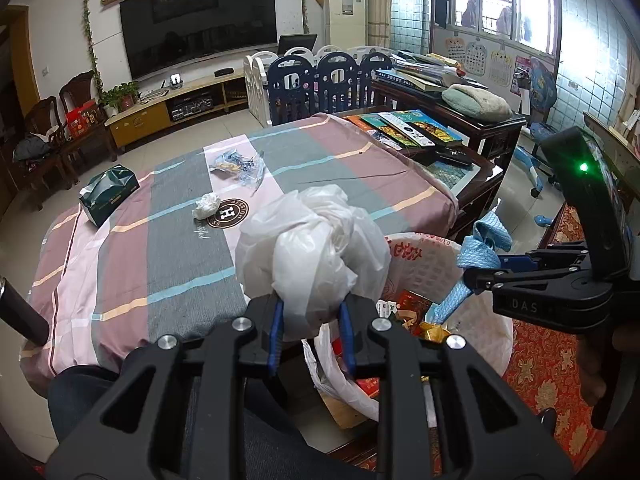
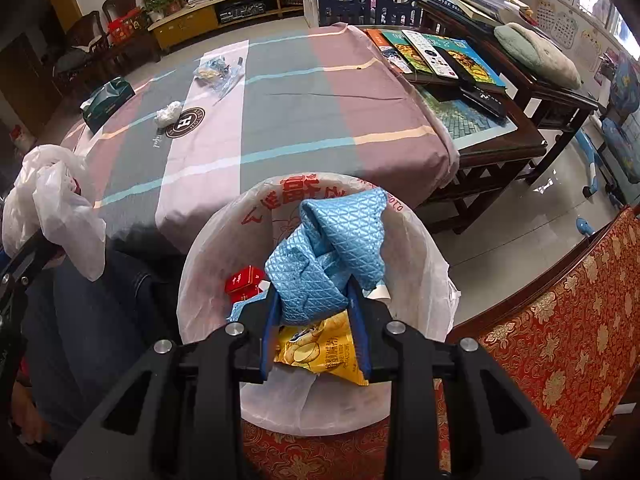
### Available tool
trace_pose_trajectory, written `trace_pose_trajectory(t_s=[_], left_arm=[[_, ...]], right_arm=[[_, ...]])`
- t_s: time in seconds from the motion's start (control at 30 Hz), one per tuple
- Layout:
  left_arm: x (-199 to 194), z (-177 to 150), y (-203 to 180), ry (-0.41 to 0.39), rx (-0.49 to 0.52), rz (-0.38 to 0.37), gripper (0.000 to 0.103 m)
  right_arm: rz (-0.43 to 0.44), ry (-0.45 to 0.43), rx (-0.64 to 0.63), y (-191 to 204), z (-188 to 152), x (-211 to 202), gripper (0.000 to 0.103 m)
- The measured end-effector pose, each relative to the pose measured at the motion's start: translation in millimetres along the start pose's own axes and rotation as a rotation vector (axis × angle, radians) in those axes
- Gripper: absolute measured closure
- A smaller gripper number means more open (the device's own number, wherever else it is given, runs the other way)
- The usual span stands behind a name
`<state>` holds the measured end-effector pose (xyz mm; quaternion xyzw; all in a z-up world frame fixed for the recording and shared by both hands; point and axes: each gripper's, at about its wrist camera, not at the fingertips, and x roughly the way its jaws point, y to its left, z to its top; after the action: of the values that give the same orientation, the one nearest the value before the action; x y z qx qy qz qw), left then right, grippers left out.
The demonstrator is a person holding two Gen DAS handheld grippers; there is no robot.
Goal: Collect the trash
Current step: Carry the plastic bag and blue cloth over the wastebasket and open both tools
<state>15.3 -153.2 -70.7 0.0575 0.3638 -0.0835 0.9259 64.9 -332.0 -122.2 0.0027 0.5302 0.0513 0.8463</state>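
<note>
My left gripper (image 1: 311, 312) is shut on a crumpled white plastic bag (image 1: 316, 252), held up beside the table's near edge; the same plastic bag (image 2: 52, 204) shows at the left of the right wrist view. My right gripper (image 2: 314, 312) is shut on a blue quilted cloth (image 2: 332, 252), right above the bin (image 2: 416, 280), which is lined with a white bag printed in red. That blue cloth (image 1: 480, 256) and the right gripper (image 1: 470, 282) hang over the bin (image 1: 436, 268) in the left wrist view. A yellow snack packet (image 2: 320, 350) and a red box (image 2: 242, 280) lie inside. A crumpled tissue (image 1: 207, 205) and a clear wrapper (image 1: 236, 166) rest on the striped tablecloth (image 1: 168, 248).
A green tissue pack (image 1: 109, 194) sits at the table's left edge. Books and a remote (image 2: 430, 58) cover the dark side table at right. A red patterned chair (image 2: 560, 320) stands beside the bin. A person's knee in jeans (image 2: 92, 320) is left of the bin.
</note>
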Motion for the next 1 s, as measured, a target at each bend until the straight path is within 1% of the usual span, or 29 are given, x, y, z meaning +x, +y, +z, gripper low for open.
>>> trace_pose_trajectory(t_s=[0.33, 0.5, 0.6, 0.67, 0.73, 0.83, 0.93, 1.0], left_arm=[[-2, -3, 7, 0.001, -0.026, -0.015, 0.079], [0, -2, 8, 0.004, -0.028, -0.015, 0.079], [2, -2, 8, 0.011, -0.027, -0.018, 0.079], [5, -2, 7, 0.019, -0.028, -0.023, 0.079], [8, -3, 8, 0.031, -0.032, -0.034, 0.078], [15, -4, 11, 0.058, -0.048, -0.071, 0.078], [31, -5, 14, 0.112, -0.099, -0.176, 0.078], [40, -8, 10, 0.14, -0.103, -0.209, 0.078]], right_arm=[[-0.093, 0.109, 0.021, -1, -7, 21, 0.07], [-0.086, 0.123, 0.023, 0, -10, 24, 0.068], [-0.076, 0.134, 0.044, -4, -9, 25, 0.06], [-0.066, 0.136, 0.082, -10, -9, 25, 0.043], [-0.056, 0.132, 0.135, -19, -8, 24, 0.039], [-0.046, 0.113, 0.199, -30, -6, 19, 0.039], [-0.065, 0.068, 0.223, -39, -4, 10, 0.038], [-0.076, 0.047, 0.237, -46, -3, 6, 0.038]])
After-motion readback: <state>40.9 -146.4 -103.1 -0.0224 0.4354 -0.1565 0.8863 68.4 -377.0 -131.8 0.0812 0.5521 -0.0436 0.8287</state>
